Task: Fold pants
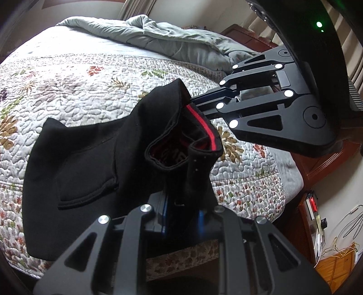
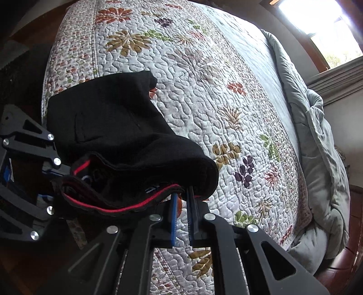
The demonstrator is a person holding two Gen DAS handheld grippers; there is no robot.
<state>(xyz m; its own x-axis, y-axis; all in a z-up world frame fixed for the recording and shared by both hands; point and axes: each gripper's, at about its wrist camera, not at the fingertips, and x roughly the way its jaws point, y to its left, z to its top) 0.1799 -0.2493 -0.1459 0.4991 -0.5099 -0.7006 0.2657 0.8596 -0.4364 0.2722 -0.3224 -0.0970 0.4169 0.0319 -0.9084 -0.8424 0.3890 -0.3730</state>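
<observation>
Black pants (image 1: 90, 163) with a red-striped waistband (image 1: 202, 122) hang above a floral quilted bed, held by the waistband between both grippers. My left gripper (image 1: 181, 199) is shut on the near side of the waistband; its fingertips are buried in the cloth. My right gripper (image 1: 197, 103) comes in from the right and is shut on the far side of the waistband. In the right wrist view the pants (image 2: 113, 127) drape to the left, my right gripper (image 2: 182, 192) pinches the waistband edge (image 2: 127, 207), and my left gripper (image 2: 59, 172) holds the other end.
The quilted bedspread (image 1: 90, 74) (image 2: 204, 90) covers the bed. A rumpled grey duvet (image 1: 163, 38) (image 2: 322, 147) lies along the far side. A wooden nightstand with cables (image 1: 317, 217) stands by the bed. A window (image 2: 326, 20) is beyond the duvet.
</observation>
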